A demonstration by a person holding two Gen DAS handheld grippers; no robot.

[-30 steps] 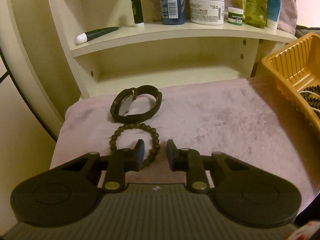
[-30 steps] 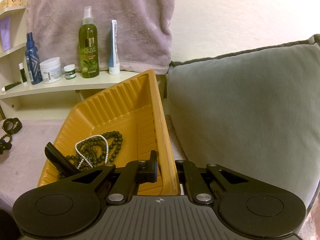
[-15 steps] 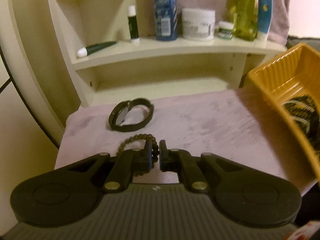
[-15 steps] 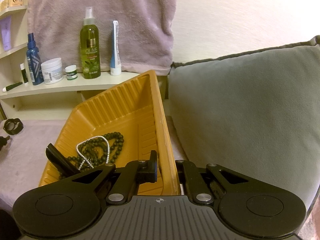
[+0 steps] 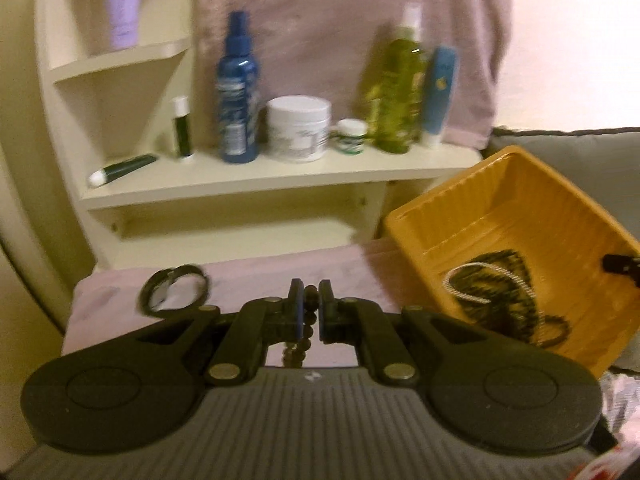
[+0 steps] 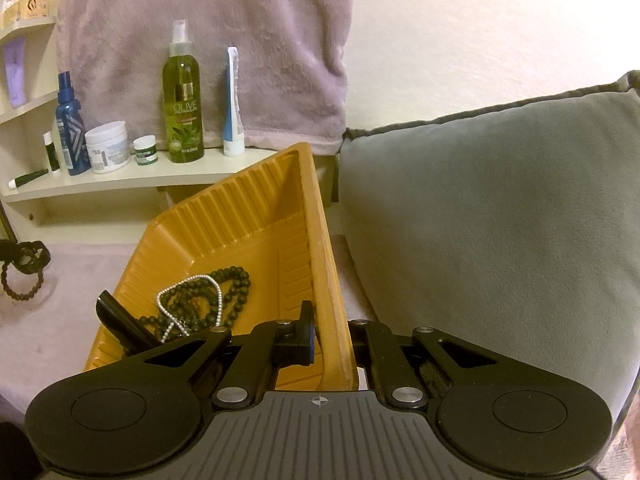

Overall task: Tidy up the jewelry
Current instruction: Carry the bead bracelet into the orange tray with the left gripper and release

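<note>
while the left hand-held gripper [image 5: 309, 309] pinches the bead bracelet [image 5: 301, 334], the watch [image 5: 175, 289] lies flat.

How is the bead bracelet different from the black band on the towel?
The bead bracelet is a string of small round beads; the black band is one smooth strap. The bead bracelet is pinched in the left hand-held gripper; the black band lies loose on the towel. Both are dark rings.
</note>
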